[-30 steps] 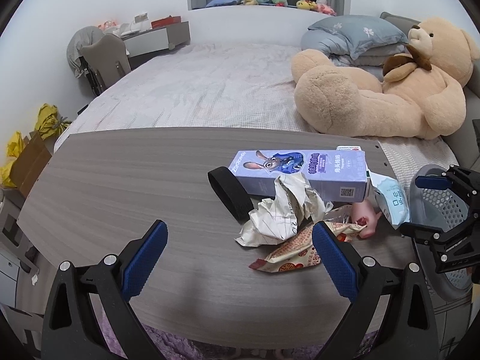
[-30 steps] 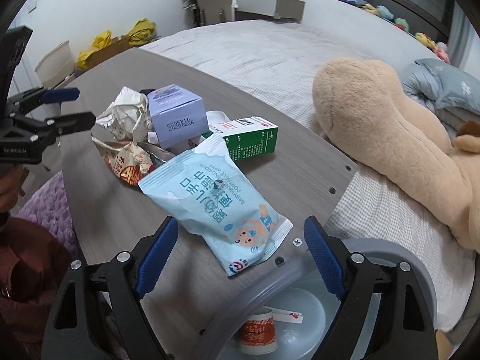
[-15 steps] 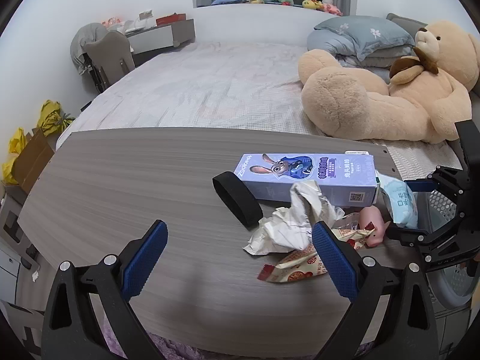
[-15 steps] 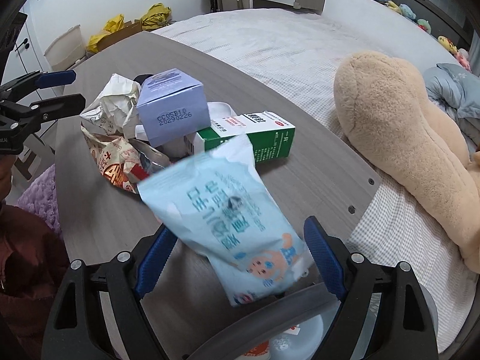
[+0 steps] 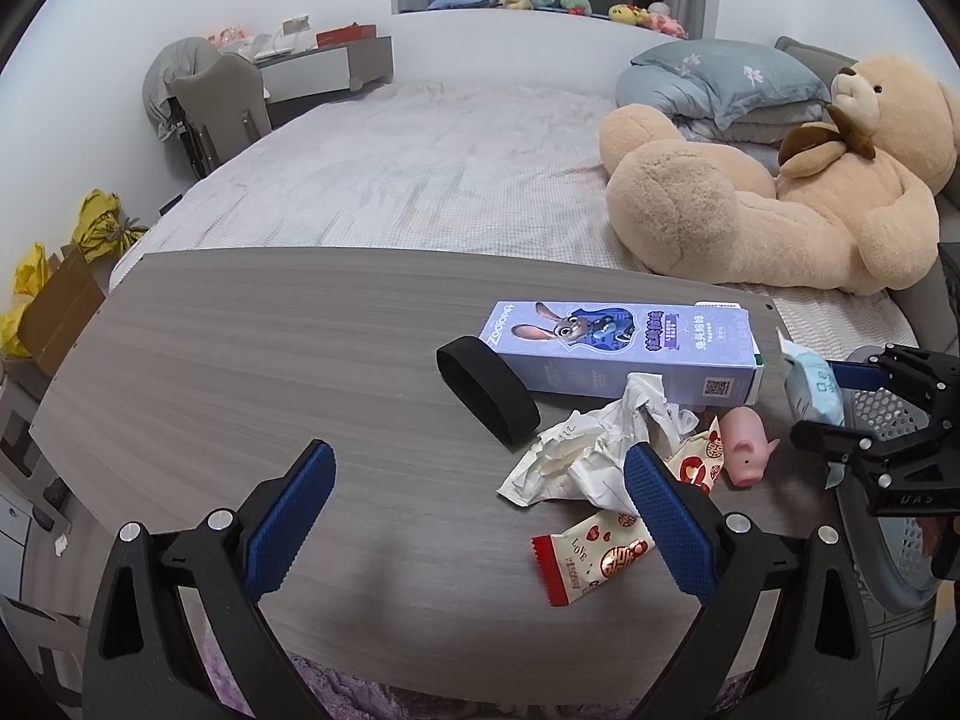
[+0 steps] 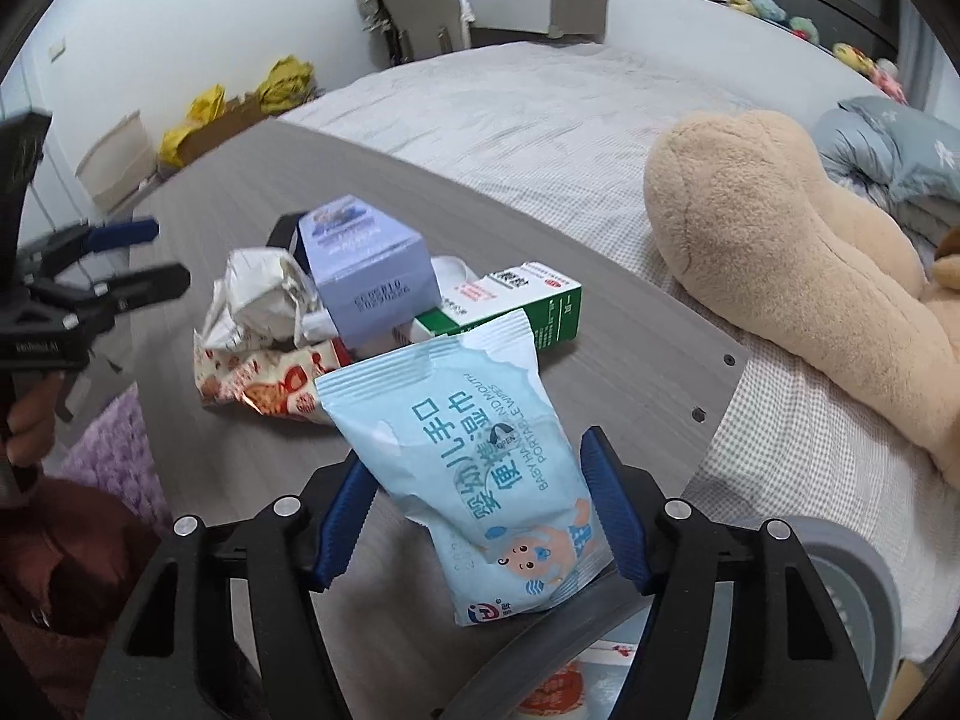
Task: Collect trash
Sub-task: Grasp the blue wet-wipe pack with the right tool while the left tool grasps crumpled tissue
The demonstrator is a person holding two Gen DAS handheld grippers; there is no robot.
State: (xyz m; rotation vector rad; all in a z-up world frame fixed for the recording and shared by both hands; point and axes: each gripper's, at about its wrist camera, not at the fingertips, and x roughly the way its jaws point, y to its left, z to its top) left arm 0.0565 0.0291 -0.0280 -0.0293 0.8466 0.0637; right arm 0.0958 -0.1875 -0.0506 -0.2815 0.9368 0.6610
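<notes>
While clamped in right gripper (image 6: 474, 519), jaws just closed on it, wipes pack (image 6: 474, 456) lifted at table's (image 5: 240, 360) right edge, above bin (image 6: 840, 576). Cup already binned. Left gripper (image 5: 477, 513) spread, empty. Left: crumpled paper (image 5: 594, 450), wrappers (image 5: 591, 552), cartons (image 5: 624, 351).

The light-blue wipes packet (image 6: 474, 468) reads "BABY HAND AND MOUTH PORTABLE WIPES". The lilac carton (image 5: 621, 354) reads "Zootopia"; the near candy wrapper (image 5: 591, 552) reads "LOVE".
</notes>
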